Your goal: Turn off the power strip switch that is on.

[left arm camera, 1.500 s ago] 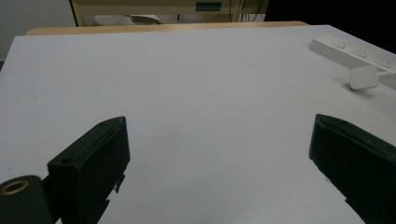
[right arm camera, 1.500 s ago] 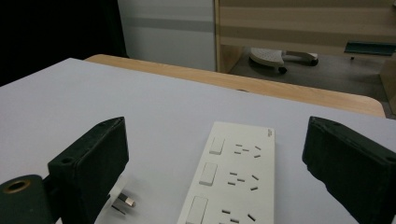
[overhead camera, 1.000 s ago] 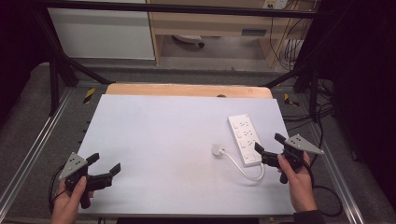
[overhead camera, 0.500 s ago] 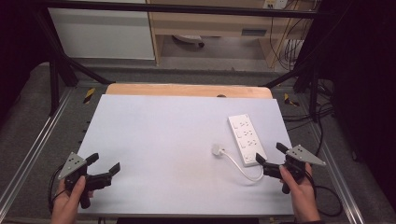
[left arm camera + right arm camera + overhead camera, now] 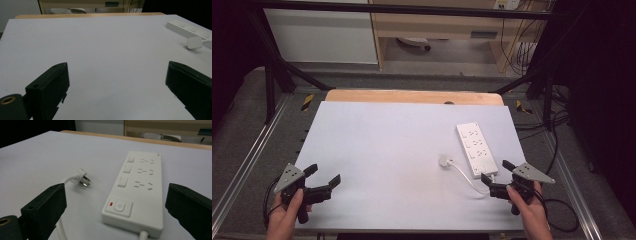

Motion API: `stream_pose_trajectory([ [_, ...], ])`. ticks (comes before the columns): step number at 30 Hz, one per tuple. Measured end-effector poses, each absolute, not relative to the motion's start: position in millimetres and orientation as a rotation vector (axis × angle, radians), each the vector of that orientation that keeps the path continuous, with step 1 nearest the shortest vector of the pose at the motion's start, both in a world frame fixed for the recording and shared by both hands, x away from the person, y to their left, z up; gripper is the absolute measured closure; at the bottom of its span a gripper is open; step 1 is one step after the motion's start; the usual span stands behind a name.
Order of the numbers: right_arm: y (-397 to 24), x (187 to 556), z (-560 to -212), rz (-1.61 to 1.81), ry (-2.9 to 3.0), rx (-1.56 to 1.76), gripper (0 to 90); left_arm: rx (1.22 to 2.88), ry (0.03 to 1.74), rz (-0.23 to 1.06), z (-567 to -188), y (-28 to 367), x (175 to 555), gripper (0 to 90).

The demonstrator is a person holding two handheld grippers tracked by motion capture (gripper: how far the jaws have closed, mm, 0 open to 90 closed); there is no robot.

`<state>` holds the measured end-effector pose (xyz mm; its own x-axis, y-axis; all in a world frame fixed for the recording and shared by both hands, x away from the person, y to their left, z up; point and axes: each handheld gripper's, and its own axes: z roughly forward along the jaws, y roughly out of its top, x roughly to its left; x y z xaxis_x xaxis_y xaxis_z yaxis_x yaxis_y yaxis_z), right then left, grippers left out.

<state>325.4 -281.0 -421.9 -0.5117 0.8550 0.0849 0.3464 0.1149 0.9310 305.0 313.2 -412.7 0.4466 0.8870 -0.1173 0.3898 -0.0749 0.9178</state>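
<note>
White table (image 5: pixel 402 145) with a wooden strip along its far edge; dark frame and shelving behind. Right gripper (image 5: pixel 501 176) held low at the near right edge, fingers (image 5: pixel 45 207) spread wide, gripping nothing. White power strip (image 5: pixel 140 187) lies flat just ahead of these fingers, its near end with the red-lit switch between them in the right gripper view, not touching either. Its white cable (image 5: pixel 464 176) curls past the left finger to the plug (image 5: pixel 82 178), lying prongs up, ahead of that finger. Left gripper (image 5: pixel 323 180) at the near left corner, fingers (image 5: pixel 50 85) wide apart over bare table, well apart from the strip.
</note>
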Motion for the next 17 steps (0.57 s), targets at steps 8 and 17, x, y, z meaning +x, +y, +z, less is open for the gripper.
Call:
stream_pose_trajectory([
  [8,-254,326,-433,1.357,2.056,1.081,4.1,1.673,1.107,0.605,-412,312,305,4.9],
  [17,-230,330,-436,1.286,2.14,1.034,3.7,1.674,1.111,0.604,-413,311,305,4.9],
])
